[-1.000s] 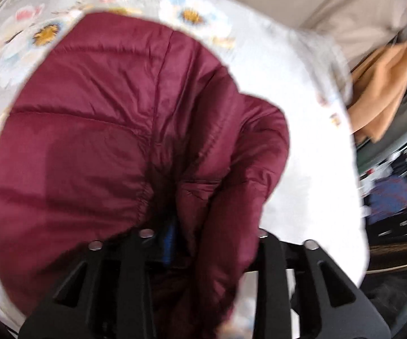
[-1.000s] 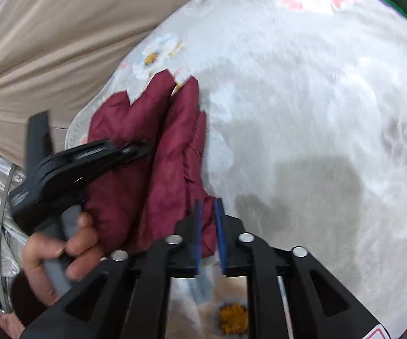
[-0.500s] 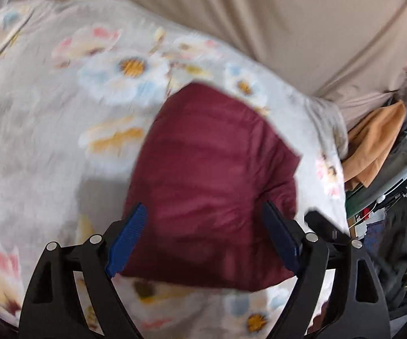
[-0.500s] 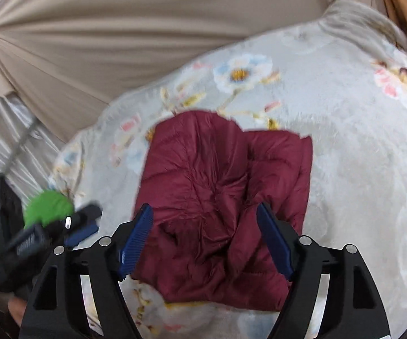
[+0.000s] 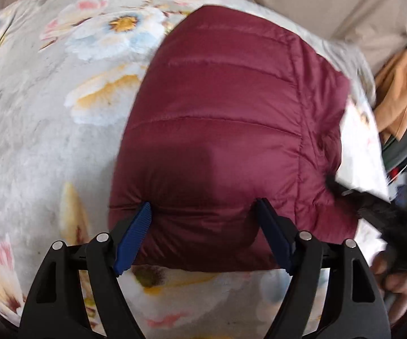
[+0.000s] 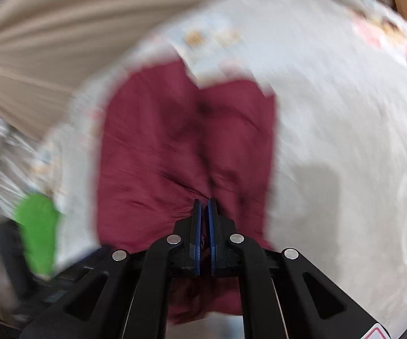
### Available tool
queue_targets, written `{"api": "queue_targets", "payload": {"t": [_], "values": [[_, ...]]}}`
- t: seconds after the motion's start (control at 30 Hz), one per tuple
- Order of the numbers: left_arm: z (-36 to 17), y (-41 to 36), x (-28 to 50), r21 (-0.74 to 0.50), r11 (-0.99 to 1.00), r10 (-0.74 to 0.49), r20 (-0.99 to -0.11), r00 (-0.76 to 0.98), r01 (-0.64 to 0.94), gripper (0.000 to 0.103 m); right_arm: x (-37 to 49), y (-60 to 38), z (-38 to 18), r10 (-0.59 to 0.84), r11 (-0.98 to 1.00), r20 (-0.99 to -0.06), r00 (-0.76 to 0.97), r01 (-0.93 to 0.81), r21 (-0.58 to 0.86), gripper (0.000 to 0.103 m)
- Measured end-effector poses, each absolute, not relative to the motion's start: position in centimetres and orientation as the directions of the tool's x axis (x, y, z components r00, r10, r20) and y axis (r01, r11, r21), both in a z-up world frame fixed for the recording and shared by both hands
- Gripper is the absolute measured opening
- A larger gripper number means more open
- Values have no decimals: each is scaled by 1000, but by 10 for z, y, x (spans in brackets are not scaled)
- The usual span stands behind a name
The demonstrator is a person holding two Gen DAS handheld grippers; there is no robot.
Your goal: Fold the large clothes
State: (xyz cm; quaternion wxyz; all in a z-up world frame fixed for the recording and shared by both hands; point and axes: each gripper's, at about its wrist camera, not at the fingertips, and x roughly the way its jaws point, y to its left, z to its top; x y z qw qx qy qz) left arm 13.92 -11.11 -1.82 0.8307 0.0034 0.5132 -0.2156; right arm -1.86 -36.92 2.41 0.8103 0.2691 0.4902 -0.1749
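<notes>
A maroon quilted jacket point(image 5: 217, 99) lies folded on a pale flowered blanket point(image 5: 48, 141). My left gripper point(image 5: 203, 203) stands wide over the jacket's near end. Its blue pads point(image 5: 135, 234) flank a puffy bulge of fabric, and the jaws are closing. In the right wrist view, which is blurred, the jacket point(image 6: 152, 141) fills the middle. My right gripper point(image 6: 204, 202) is shut, and creases in the fabric run together at its tips, where a thin fold is pinched. The right gripper also shows as a black blur point(image 5: 372, 206) at the jacket's right corner.
The blanket point(image 6: 344, 113) spreads wide to the right of the jacket. A beige curtain point(image 6: 62, 28) hangs behind the bed. An orange garment point(image 5: 398, 93) hangs at the far right. A hand point(image 5: 398, 285) is at the lower right. A green blob point(image 6: 37, 226) marks the other gripper.
Both grippers let go of the jacket and drew back with jaws wide. Since then both have come down close over it, and the right one has snapped shut on a fold.
</notes>
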Motion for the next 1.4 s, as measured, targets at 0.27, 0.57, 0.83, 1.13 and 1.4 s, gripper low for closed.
{"api": "queue_targets", "payload": {"t": [0.27, 0.57, 0.83, 1.13, 1.4], "values": [[-31, -132, 135, -113, 919, -273, -874, 401, 379, 79, -33, -368, 57, -96, 772, -846, 525, 576, 270, 14], [-30, -133, 133, -97, 919, -260, -879, 400, 383, 79, 35, -379, 101, -161, 808, -794, 587, 540, 236, 62], [-31, -134, 132, -90, 918, -257, -878, 404, 387, 80, 48, -387, 109, -168, 812, -746, 644, 519, 265, 4], [-35, -145, 131, -49, 917, -225, -882, 413, 396, 84, 67, -409, 30, -169, 782, -866, 472, 599, 174, 3], [-21, -130, 137, -139, 914, -288, -883, 370, 382, 81, 31, -366, 97, -265, 846, -798, 540, 528, 77, 11]]}}
